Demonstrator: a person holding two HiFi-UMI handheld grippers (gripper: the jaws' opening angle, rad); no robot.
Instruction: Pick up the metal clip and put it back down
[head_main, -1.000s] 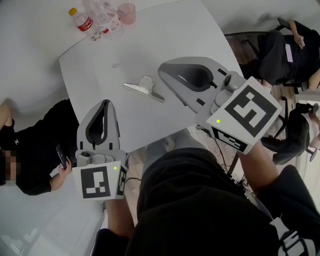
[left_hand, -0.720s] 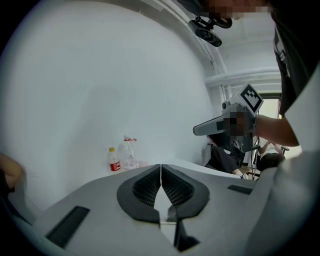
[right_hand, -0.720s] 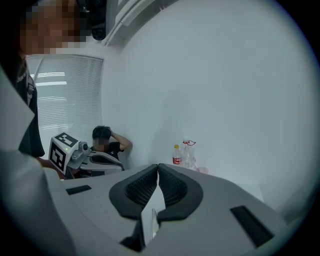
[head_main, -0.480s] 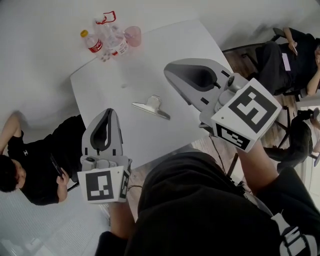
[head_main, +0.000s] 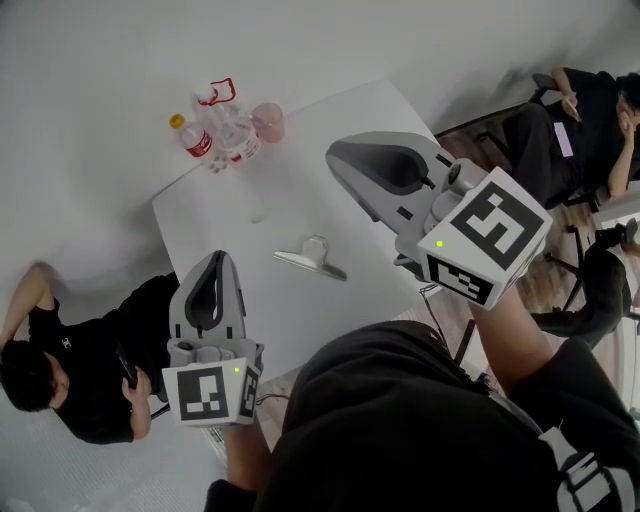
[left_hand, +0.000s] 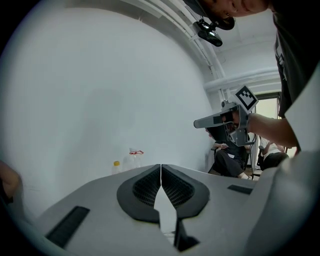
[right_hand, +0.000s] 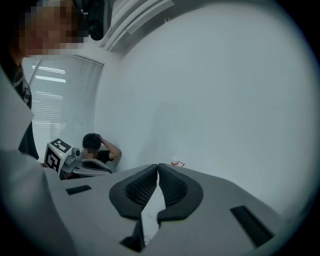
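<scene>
Both have lifted: we find left gripper (head_main: 212, 262) and right gripper (head_main: 338, 158) fingers (left_hand: 145, 186) pressed together, empty; metal clip (head_main: 312, 258) on table (head_main: 220, 215) below them. We advise opening before descending.

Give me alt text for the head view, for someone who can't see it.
A metal clip lies on a white table, untouched, while the person's left tool and right tool, both shut and empty, are held nearer the camera. Bottles and a pink cup stand at its far corner.
</scene>
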